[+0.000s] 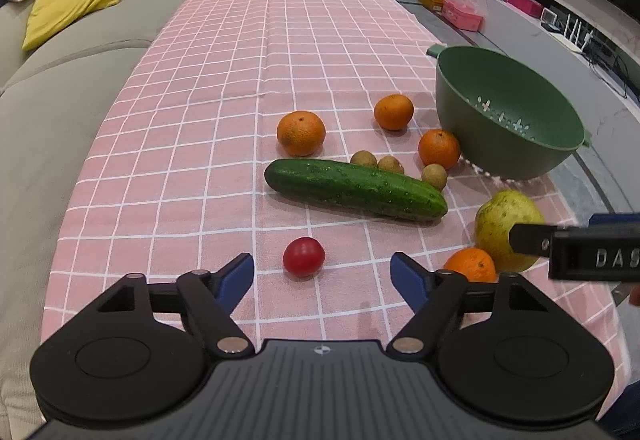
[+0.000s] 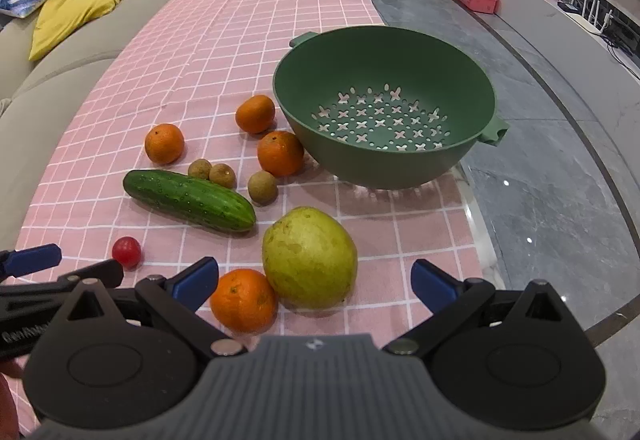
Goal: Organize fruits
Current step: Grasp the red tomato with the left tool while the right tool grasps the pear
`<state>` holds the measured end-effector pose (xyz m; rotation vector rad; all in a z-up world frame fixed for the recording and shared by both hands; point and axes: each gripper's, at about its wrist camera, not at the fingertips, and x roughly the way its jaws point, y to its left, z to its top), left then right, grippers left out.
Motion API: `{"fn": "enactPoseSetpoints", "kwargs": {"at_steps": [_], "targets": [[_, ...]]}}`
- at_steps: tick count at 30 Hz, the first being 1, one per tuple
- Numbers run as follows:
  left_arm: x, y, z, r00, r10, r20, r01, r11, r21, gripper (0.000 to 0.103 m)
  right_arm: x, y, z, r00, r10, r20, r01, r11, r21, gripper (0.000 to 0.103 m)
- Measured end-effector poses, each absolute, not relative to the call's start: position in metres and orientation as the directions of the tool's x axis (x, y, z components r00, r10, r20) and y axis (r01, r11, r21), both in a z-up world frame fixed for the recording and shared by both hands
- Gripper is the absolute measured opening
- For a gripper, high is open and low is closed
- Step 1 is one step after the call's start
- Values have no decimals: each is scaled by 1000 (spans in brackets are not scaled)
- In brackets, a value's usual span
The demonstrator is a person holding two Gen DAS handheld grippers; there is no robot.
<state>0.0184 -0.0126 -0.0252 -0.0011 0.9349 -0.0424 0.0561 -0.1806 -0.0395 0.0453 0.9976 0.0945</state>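
Observation:
My left gripper (image 1: pixel 322 272) stands open just above the pink checked cloth, with a small red tomato (image 1: pixel 304 256) lying slightly ahead of its blue fingertips, untouched. My right gripper (image 2: pixel 316 276) is open too; a yellow-green pear (image 2: pixel 310 258) and an orange (image 2: pixel 244 300) sit between its fingers, and the pads stand off them. A cucumber (image 2: pixel 188 200), three small brown longans (image 2: pixel 262 187) and three more oranges (image 2: pixel 280 153) lie beyond. The empty green colander (image 2: pixel 384 52) stands at the right, near the table's edge.
A grey sofa (image 1: pixel 52 88) with a yellow cushion runs along the table's left side. The far half of the tablecloth (image 1: pixel 280 24) holds nothing. Grey floor (image 2: pixel 540 160) and a low shelf with boxes lie to the right. An office chair stands past the table's far end.

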Motion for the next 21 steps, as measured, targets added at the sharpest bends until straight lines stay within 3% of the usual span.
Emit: {"fn": "enactPoseSetpoints", "kwargs": {"at_steps": [4,6,12,21], "targets": [[22,-9,-35,587,-59,-807,38,998,-46,89,67,-182,-46,522,111,-845,-39,994,106,96],[25,-5,-39,579,-72,-812,28,997,-68,89,72,-183,-52,505,131,-853,-36,991,131,84],[34,5,-53,577,-80,-813,-13,994,-108,89,81,-180,-69,469,148,-871,-29,988,152,77],[41,5,-64,575,-89,-813,-7,993,-114,78,87,-177,-74,468,153,-870,-43,988,151,74]]}}
